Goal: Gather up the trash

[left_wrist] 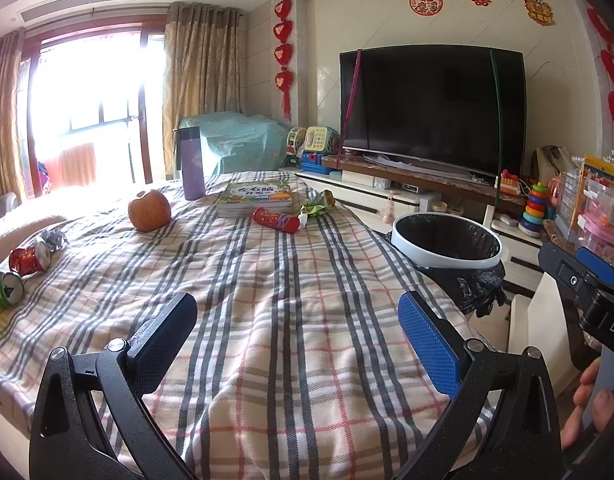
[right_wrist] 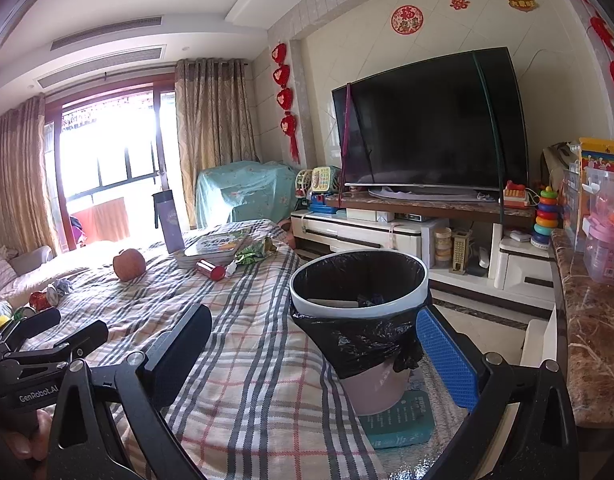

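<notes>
**A:** What are the tongs doing?

**B:** The left gripper (left_wrist: 297, 340) is spread wide with nothing between its fingers, hovering above a plaid blanket (left_wrist: 291, 300). The right gripper (right_wrist: 313, 354) is also spread and holds nothing. It sits to the right of the left one, and the left gripper's body reads "GenRobot.AI" in the right wrist view.

**A:** Where is the trash?

**B:** Ahead of the left gripper, far across the blanket, a red tube (left_wrist: 276, 219) lies on its side, with a crumpled green wrapper (left_wrist: 317, 205) just beyond it. Off to the left gripper's left lie a red can (left_wrist: 29, 259) and a green can (left_wrist: 6, 289), close together, with a crumpled foil scrap (left_wrist: 55, 238) just behind the red one.

**A:** And the bin?

**B:** A bin (right_wrist: 359, 284) with a white rim and black liner stands directly ahead of the right gripper, close to it, beside the blanket's edge. Some scraps already lie inside.

**A:** Anything else there?

**B:** An apple (left_wrist: 149, 210), a purple flask (left_wrist: 192, 163) and a stack of children's books (left_wrist: 256, 198) with a Chinese title, too small to read. Beyond, a dark television (left_wrist: 431, 110) below a red "福" decoration (left_wrist: 425, 1).
</notes>
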The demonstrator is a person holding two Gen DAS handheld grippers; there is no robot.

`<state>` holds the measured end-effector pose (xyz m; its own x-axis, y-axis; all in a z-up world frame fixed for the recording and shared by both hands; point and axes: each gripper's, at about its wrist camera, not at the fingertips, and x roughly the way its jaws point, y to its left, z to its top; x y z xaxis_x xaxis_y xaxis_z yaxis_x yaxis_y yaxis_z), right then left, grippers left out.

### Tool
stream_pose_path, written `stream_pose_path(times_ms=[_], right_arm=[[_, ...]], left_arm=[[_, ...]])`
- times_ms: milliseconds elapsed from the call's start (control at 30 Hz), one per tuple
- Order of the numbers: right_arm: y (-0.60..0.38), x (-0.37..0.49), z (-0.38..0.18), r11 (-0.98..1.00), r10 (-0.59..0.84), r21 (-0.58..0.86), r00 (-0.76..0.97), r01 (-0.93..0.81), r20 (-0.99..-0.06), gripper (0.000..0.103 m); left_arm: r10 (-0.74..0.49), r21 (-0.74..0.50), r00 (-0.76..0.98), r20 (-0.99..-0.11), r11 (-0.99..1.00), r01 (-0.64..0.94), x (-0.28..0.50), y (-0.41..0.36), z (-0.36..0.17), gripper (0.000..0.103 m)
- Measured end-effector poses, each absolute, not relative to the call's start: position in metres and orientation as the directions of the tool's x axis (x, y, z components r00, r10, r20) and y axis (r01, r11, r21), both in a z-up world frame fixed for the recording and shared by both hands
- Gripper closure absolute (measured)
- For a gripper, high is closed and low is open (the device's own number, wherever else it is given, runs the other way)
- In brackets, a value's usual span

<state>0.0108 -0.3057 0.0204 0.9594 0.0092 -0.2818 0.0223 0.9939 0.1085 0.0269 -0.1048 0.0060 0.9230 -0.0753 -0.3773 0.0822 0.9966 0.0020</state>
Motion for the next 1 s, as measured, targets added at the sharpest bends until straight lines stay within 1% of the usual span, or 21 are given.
stream_pose_path(times_ms=[267,1000], right_arm=[[-0.304,0.009,0.022,0.993,0.020,0.116,0.961,0.012,-0.275,0.000],[-0.306,0.018,0.015,0.991,0.036,0.135,0.951,0.006,-0.308,0.000]], left_arm=[[-0.079,0.006,0.920,-0.383,0.996,0.088,0.028,-0.106,0.004,0.000],[-0.115,-0.025,0.903,-0.413,0.993,0.115,0.038,-0.102,-0.001,0.000]])
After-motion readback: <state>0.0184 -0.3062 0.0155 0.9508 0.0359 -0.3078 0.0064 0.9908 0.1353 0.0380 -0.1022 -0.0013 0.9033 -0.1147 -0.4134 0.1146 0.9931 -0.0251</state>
